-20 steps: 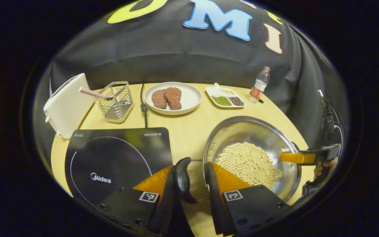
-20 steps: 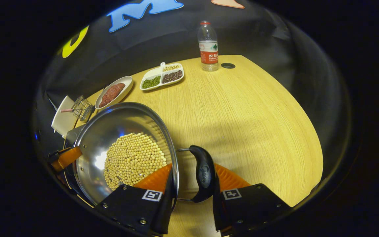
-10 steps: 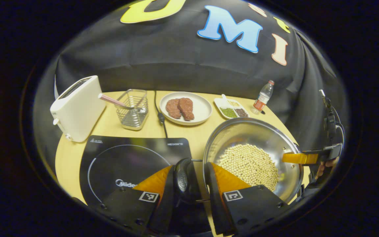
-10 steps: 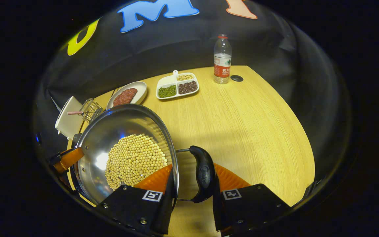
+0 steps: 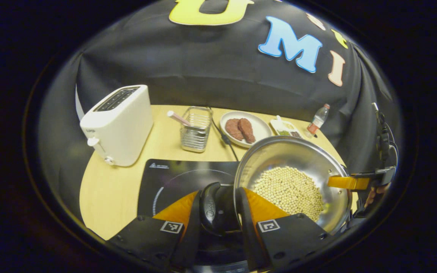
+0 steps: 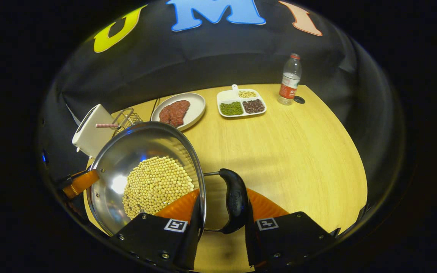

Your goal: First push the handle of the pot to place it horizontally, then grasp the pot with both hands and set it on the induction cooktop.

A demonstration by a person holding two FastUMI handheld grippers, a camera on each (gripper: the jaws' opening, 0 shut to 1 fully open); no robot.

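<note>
The steel pot, holding a bed of pale beans, hangs between both grippers. My left gripper is shut on the pot's black side handle, which hovers over the black induction cooktop. My right gripper is shut on the opposite black handle, with the pot's rim between its fingers too. In the left gripper view the right gripper shows at the pot's far side with a hand behind it. In the right gripper view the left gripper shows beyond the pot.
A white toaster stands left of the cooktop, with a wire basket behind it. A plate of meat, a divided dish of beans and a water bottle sit at the back of the wooden table.
Both grippers have carried the pot to the left, toward the cooktop. Its left handle now sits over the cooktop's surface instead of beside it.
</note>
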